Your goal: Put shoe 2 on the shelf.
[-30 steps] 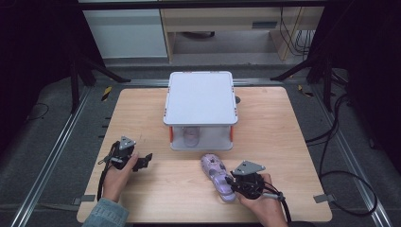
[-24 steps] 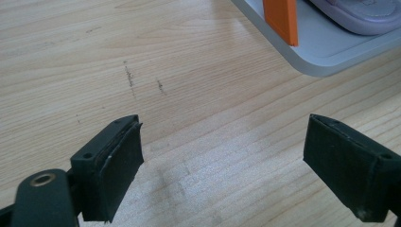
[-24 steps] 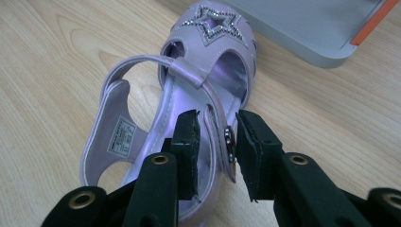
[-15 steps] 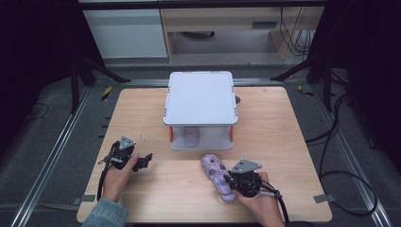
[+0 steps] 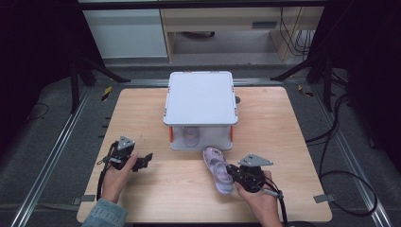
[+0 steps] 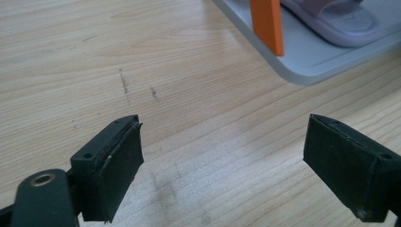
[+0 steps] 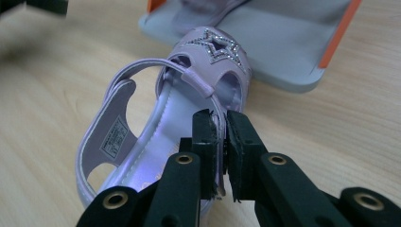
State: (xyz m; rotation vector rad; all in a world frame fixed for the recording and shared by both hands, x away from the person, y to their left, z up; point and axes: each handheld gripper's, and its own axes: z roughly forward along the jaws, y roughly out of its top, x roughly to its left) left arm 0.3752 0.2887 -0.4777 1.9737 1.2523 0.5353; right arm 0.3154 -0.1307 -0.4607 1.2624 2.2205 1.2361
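Sandal point(image 7: 156, 137), lilac with glittered star, lies near the shelf's point(image 5: 201, 97) front edge, right gripper point(image 7: 222, 142) just closing onto its side wall, left gripper point(image 6: 227, 161) released over bare tabletop point(image 5: 142, 109) at left.

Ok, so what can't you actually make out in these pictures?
- Second sandal under the rack: in the high view the rack's top covers most of it; in the left gripper view the picture's edge cuts it off.
- Label inside the sandal on the table: print too small to read in the right gripper view.
- Right gripper: pinches the sandal's side wall; its own jaws hide how deep the bite goes.
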